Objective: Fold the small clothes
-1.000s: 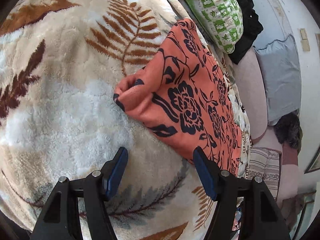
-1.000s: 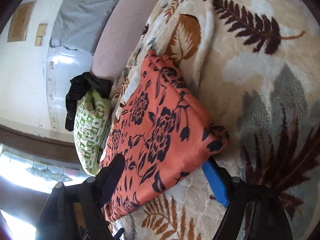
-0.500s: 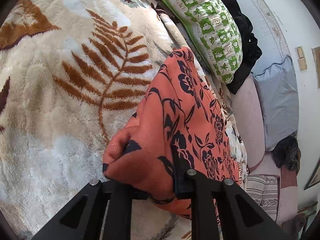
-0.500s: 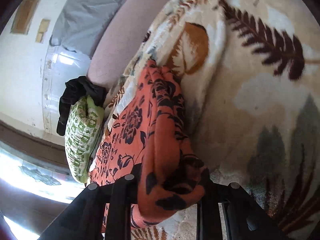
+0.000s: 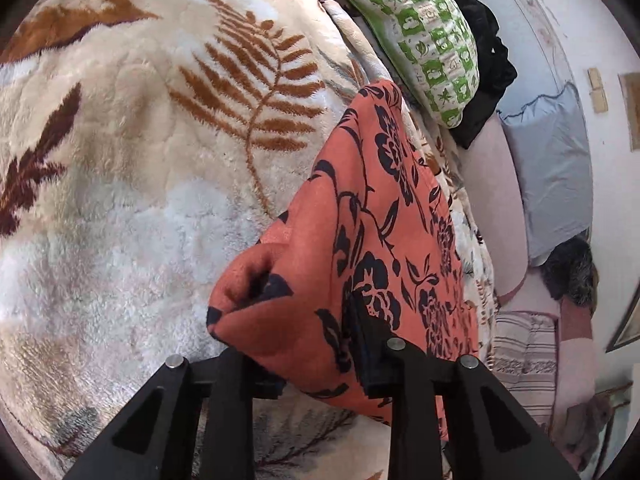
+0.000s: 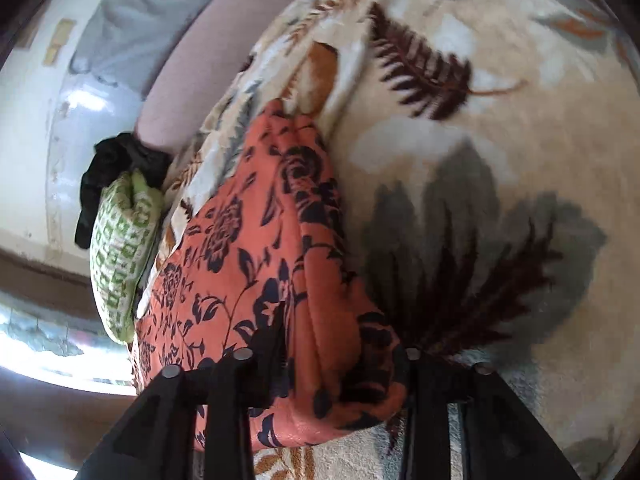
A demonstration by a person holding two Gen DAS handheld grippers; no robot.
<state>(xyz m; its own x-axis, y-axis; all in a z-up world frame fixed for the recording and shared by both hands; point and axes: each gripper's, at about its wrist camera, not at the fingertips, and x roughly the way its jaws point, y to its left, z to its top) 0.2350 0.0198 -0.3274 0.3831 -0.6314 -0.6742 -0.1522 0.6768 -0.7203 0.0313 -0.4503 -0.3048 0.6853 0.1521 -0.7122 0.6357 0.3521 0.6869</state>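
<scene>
An orange garment with black flowers [image 5: 380, 200] lies folded on a plush leaf-print blanket [image 5: 140, 160]. My left gripper [image 5: 298, 336] has the garment's near corner bunched between its fingers. One finger [image 5: 360, 332] presses into the cloth and the other is mostly hidden under the fold; the jaws are opening. In the right wrist view, the garment's other near corner [image 6: 248, 248] is bunched in my right gripper [image 6: 340, 340]. Its jaws are also opening, with cloth still filling the gap. That view is slightly blurred.
A green-and-white patterned pillow [image 5: 432, 40] and a black cloth [image 5: 488, 80] lie past the garment's far end. A grey pillow [image 5: 552, 168] leans on a pink sofa by the wall. The blanket [image 6: 480, 160] spreads wide beside the garment.
A second ago both grippers stood open just short of the garment's corners. They closed on the corners and the cloth bunched up. The right view has since swung sideways.
</scene>
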